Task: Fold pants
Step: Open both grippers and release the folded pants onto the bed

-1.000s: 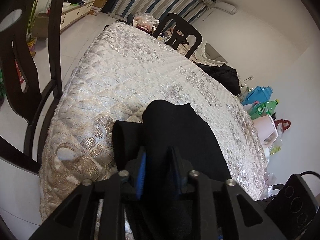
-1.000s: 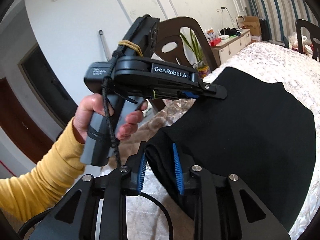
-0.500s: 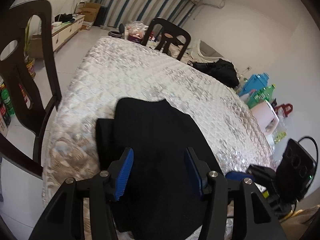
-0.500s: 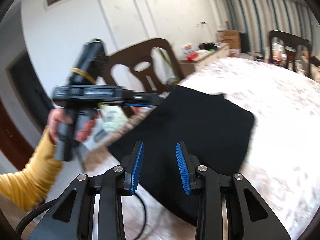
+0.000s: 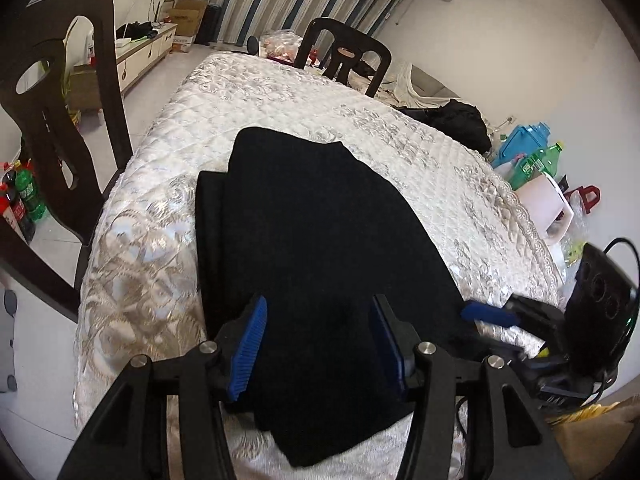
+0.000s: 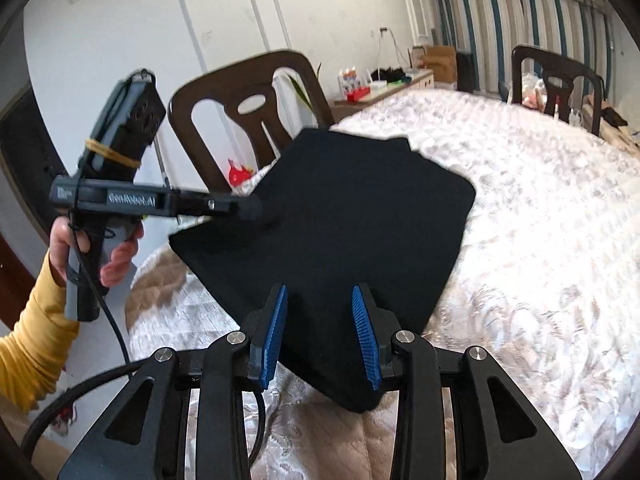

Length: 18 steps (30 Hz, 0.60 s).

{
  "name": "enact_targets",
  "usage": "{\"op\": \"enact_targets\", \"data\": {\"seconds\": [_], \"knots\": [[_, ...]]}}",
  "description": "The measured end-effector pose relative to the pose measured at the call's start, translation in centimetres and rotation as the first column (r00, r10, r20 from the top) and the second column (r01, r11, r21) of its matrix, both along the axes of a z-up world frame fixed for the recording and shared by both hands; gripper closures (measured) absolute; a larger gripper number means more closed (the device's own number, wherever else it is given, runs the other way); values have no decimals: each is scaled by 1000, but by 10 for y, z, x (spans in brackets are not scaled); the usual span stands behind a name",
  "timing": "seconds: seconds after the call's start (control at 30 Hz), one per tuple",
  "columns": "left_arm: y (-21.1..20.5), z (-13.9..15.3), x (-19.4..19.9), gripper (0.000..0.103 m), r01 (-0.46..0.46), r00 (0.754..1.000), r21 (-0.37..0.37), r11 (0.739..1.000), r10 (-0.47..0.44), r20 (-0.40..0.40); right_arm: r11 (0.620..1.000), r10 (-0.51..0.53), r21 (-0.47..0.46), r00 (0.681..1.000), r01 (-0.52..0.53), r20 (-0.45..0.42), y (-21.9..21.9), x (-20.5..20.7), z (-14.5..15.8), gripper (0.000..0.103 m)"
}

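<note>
The black pants [image 5: 312,232] lie folded in a flat stack on the white quilted table cover [image 5: 280,96], near its front corner. My left gripper [image 5: 316,344] hovers over their near end, jaws open, nothing pinched between the blue pads. In the right wrist view the pants [image 6: 352,208] spread ahead of my right gripper [image 6: 320,332], also open above the cloth's near corner. A hand in a yellow sleeve [image 6: 36,344] holds the left gripper [image 6: 252,206] at the pants' left edge. The right gripper's blue fingertips [image 5: 488,314] show at the pants' right edge.
Dark wooden chairs stand at the table's left side [image 5: 60,120] and far end [image 5: 344,56]. A black bag [image 5: 456,120], a blue container [image 5: 524,140], a green bottle [image 5: 540,160] and a white bucket [image 5: 548,208] crowd the right side. Bottles [image 5: 24,196] stand on the floor left.
Both grippers let go of the pants' folded edge, opened and pulled back. The pants now lie flat on the table.
</note>
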<state>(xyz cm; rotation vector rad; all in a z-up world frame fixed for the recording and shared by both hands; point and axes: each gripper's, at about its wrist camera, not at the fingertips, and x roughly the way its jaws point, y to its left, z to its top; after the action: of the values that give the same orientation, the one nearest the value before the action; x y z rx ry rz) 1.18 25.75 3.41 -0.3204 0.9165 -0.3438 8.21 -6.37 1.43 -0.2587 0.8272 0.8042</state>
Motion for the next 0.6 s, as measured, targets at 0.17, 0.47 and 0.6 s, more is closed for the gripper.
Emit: {"op": "enact_targets", "data": {"seconds": [0.17, 0.47, 0.6], "knots": [[4, -2, -14, 47, -18, 1000, -10, 1000, 19, 18, 998, 2, -66, 1000, -2, 1, -10, -6, -14, 68], [25, -4, -26, 47, -126, 992, 20, 992, 126, -11, 998, 44, -45, 998, -42, 45, -7, -18, 5, 64], [40, 1, -37, 47, -170, 985, -22, 985, 171, 23, 994, 108, -36, 992, -106, 61, 12, -25, 6, 53]]}}
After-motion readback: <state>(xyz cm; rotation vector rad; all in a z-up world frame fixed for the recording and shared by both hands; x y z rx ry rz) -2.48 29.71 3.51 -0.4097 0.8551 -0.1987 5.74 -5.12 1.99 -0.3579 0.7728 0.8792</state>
